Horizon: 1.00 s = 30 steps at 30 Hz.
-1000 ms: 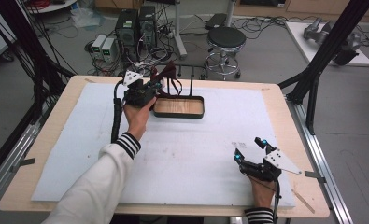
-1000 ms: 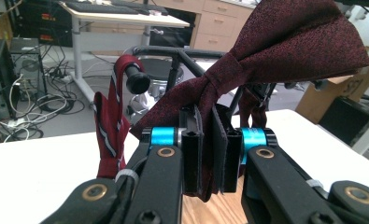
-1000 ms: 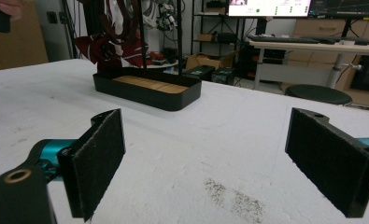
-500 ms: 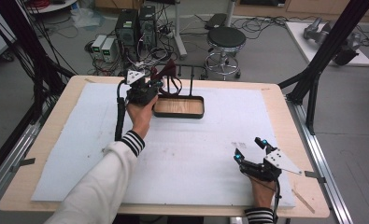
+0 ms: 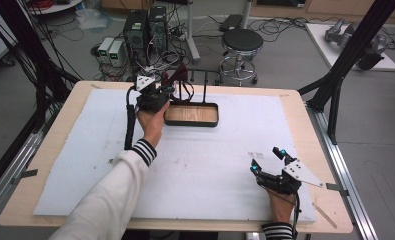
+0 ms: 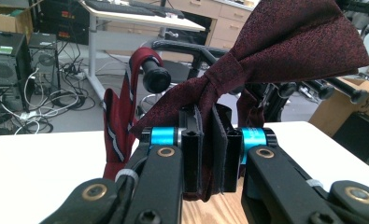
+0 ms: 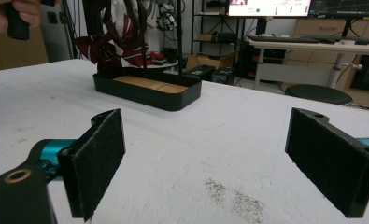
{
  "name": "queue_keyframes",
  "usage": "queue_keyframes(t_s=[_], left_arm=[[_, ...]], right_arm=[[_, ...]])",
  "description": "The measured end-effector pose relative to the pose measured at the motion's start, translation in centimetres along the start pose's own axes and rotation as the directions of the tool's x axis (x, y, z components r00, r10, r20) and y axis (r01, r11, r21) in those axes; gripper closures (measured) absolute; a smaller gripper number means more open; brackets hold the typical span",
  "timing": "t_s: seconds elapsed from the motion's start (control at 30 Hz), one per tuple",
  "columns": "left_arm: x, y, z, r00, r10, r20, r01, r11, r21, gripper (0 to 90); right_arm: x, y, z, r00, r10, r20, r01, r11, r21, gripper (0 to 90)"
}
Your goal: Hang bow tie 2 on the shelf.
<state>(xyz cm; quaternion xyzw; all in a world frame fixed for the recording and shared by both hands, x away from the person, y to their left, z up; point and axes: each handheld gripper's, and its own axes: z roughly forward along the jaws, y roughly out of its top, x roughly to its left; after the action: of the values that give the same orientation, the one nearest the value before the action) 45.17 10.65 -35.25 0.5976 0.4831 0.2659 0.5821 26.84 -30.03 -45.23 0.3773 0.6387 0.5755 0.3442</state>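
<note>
The left tongs point(image 6: 208, 154) had edged slightly toward the rack point(image 5: 205, 82), clenched on the burgundy bow tie point(image 6: 285, 42); hanging looked near. Right tongs point(image 7: 219, 163) rested released.

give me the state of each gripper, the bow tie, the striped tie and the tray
left gripper: shut on the dark red bow tie's strap
bow tie: held up above the tray
striped tie: draped over the rack's bar
right gripper: open, nothing between its jaws
tray: flat on the table, wooden floor bare
</note>
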Motion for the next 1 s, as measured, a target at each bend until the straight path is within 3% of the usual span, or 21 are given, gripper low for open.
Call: queue_keyframes(t_s=[0.3, 0.53, 1.0], left_arm=[[0.2, -0.4, 0.6, 0.9996, -0.025, -0.011, 0.025, 0.9992, -0.031, 83.2], [0.5, -0.7, 1.0, 0.9996, -0.011, -0.028, 0.011, 0.9996, -0.028, 83.1], [0.4, -1.2, 1.4, 0.9954, 0.073, -0.063, -0.072, 0.9971, 0.027, 83.1]], right_arm=[[0.0, 0.0, 0.0, 1.0000, -0.002, 0.000, 0.002, 1.000, -0.001, 11.3], [0.0, 0.0, 0.0, 1.0000, -0.001, 0.001, 0.001, 1.000, -0.002, 11.3], [0.0, 0.0, 0.0, 1.0000, -0.002, 0.002, 0.002, 1.000, -0.001, 11.4]])
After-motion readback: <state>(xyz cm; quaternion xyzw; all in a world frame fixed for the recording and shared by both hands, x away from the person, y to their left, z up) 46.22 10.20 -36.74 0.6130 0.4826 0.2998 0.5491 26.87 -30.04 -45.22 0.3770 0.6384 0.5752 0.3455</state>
